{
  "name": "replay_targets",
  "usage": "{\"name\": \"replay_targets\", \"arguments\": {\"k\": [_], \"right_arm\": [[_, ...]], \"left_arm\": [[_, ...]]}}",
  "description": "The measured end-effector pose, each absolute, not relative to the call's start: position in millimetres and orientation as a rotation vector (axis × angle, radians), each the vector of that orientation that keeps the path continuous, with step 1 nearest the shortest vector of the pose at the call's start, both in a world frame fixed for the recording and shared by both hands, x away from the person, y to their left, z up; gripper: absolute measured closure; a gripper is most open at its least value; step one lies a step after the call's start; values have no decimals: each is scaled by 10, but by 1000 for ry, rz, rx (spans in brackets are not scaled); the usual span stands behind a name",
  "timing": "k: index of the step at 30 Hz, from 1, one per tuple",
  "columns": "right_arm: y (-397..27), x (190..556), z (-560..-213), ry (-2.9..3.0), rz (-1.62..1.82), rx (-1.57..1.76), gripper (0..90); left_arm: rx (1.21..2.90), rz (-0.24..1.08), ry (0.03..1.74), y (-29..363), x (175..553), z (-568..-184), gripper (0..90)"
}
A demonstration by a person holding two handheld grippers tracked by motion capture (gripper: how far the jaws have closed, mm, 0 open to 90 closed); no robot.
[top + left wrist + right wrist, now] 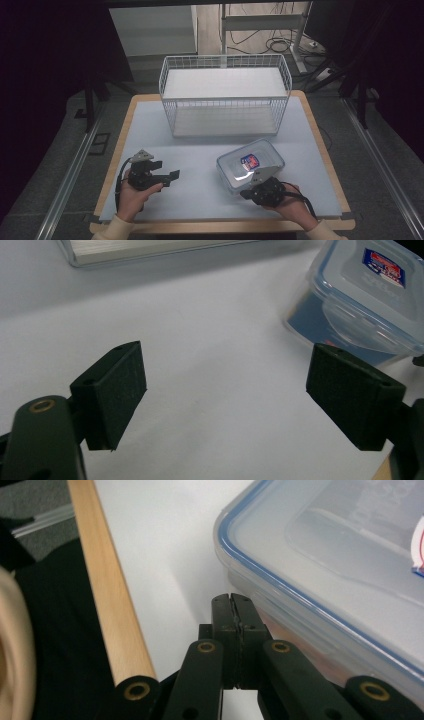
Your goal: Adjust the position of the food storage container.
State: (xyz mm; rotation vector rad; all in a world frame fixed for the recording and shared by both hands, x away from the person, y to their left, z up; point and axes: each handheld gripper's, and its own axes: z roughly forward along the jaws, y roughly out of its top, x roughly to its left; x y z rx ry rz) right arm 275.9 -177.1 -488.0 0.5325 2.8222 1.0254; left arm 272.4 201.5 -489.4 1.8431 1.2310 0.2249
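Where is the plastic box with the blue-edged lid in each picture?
High view: the plastic box sits on the table's right side, in front of the wire basket.
Left gripper view: top right corner.
Right gripper view: right half, beside the shut jaws.
Shared landmark: its red-and-blue sticker.

Clear container point(250, 165), blue-rimmed lid, red-blue label; white wire basket point(225, 95).

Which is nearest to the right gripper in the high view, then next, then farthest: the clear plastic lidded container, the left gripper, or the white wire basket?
1. Clear plastic lidded container, right beside the shut right gripper, just beyond its tips.
2. Left gripper, open, across the table toward its left side.
3. White wire basket, at the table's far end.
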Motion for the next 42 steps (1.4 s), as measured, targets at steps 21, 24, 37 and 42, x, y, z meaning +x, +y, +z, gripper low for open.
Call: {"name": "replay_targets", "arguments": {"k": [21,24,37,42], "right_arm": [[-1316,2885,-4954,2730,1055,654,895],[-1365,2845,-4847,2710,1095,642,895],[-2423,3320,-4265,2357,1165,960,895],[-2673,3539,-4435,2334,1116,1100,896]], "left_arm": [[1840,220,1245,2050,2742,-4920,160],[1842,219,1245,2050,2746,-4925,160],[1852,224,1247,2034,2755,-4941,161],[1853,224,1249,2032,2759,-4947,161]]}}
